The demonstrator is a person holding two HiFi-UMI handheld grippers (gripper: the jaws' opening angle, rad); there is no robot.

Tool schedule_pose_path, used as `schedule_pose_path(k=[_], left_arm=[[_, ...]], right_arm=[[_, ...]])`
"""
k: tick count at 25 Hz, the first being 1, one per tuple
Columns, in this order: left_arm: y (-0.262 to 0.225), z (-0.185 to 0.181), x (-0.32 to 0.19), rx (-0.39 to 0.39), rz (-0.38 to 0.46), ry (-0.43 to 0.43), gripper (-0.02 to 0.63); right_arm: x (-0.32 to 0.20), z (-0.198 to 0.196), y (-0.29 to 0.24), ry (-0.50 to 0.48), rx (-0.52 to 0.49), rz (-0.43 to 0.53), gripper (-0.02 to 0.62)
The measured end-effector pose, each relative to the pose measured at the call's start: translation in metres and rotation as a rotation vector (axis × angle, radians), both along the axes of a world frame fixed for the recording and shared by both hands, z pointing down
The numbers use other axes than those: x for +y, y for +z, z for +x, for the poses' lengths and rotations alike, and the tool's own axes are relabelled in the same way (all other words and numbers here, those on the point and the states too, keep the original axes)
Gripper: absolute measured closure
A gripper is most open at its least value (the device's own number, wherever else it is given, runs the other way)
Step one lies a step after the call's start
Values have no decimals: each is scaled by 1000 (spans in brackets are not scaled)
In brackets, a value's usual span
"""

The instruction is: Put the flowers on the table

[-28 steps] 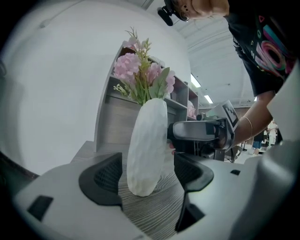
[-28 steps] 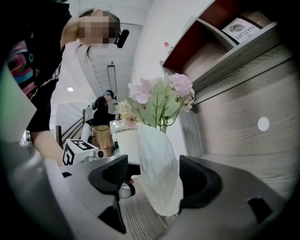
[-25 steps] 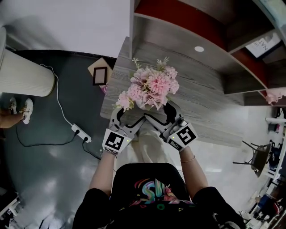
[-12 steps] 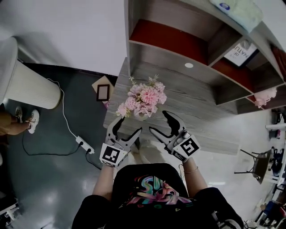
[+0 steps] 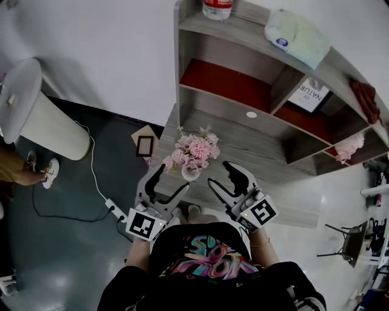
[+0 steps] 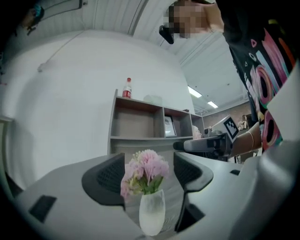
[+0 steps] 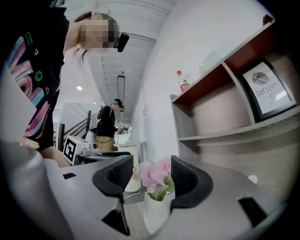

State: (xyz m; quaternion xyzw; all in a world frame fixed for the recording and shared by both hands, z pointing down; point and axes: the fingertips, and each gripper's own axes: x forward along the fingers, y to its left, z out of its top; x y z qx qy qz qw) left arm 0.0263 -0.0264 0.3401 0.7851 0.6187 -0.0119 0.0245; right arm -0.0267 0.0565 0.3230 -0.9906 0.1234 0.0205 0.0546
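Note:
Pink flowers [image 5: 193, 152] stand in a white vase [image 5: 190, 173] near the front left corner of the grey wooden table [image 5: 273, 176]. My left gripper [image 5: 170, 181] hangs open just in front of the vase and apart from it. My right gripper [image 5: 219, 174] is open to the vase's right; its jaws have just been closing a little, with nothing between them. In the left gripper view the flowers [image 6: 145, 171] and vase [image 6: 151, 213] stand beyond the jaws. The right gripper view also shows the flowers [image 7: 157, 176] ahead of its jaws.
A shelf unit [image 5: 243, 91] stands on the table's back, with a bottle [image 5: 217, 7], a folded cloth [image 5: 298, 36] and a framed print [image 5: 310, 94]. On the floor to the left are a white cylinder [image 5: 36, 115], a power strip [image 5: 115, 209] and a picture frame [image 5: 146, 144].
Both grippers have let go of the vase, drawn back from it and risen. The vase stays on the table. The view has lifted, showing more of the shelves.

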Motion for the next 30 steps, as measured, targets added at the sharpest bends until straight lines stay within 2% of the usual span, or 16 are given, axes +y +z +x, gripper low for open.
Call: schedule_pose_path(k=[3, 4, 5, 6, 10, 12, 15, 21, 30], left_arm=[[-31, 1, 8, 9, -61, -14, 290], [-38, 3, 9, 17, -72, -23, 344], [-44, 3, 10, 23, -78, -30, 425], [-48, 4, 11, 24, -81, -32, 445], [-57, 2, 15, 21, -68, -23, 473], [-65, 2, 18, 10, -89, -27, 516], [-64, 1, 20, 0, -78, -28, 548], [-55, 3, 25, -27, -50, -7, 577], [-49, 7, 27, -24, -36, -1, 578]], right_arm=[[0, 5, -22, -6, 45, -5, 359], [1, 6, -28, -8, 54, -4, 369], [2, 8, -33, -8, 63, -3, 375], [3, 10, -38, -7, 74, -3, 387], [9, 15, -51, 9, 97, -1, 441], [12, 16, -51, 13, 96, 1, 467], [16, 17, -46, 17, 77, -3, 496], [24, 17, -36, 31, 44, -7, 577], [36, 16, -24, 70, -8, 13, 577]])
